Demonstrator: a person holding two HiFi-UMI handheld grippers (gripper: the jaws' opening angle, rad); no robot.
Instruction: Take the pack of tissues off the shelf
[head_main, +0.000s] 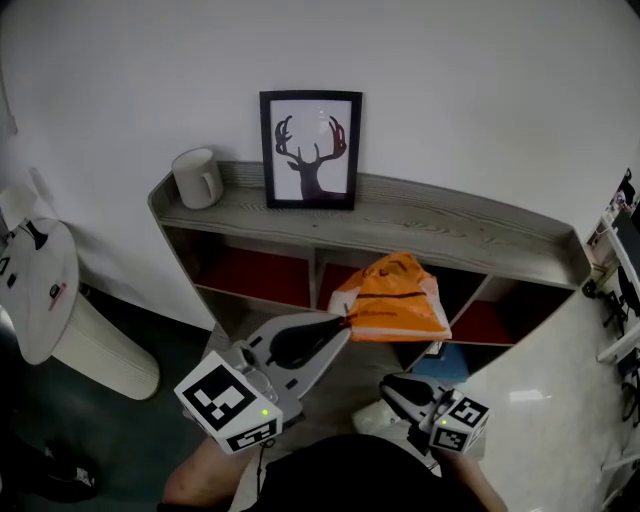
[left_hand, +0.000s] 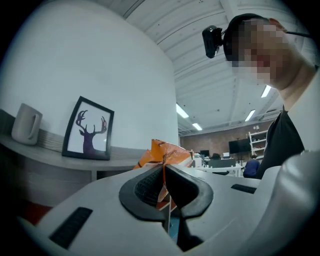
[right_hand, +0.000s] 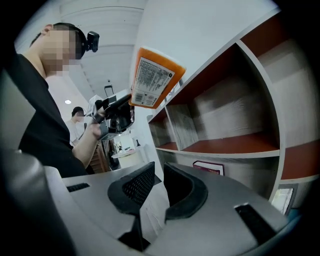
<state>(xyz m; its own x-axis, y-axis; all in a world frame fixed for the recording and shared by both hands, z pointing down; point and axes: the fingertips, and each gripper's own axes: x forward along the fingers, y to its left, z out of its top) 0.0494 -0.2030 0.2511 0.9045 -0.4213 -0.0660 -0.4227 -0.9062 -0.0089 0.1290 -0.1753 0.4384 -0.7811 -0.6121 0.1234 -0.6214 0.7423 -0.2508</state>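
- Head view: left gripper pinches the seam of a crinkly orange plastic pack.
- Right gripper: jaws closed.
- Shelf: curved grey wood-grain, red bays.

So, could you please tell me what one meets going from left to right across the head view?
White round-topped stand → white mug → framed deer picture → orange pack of tissues.
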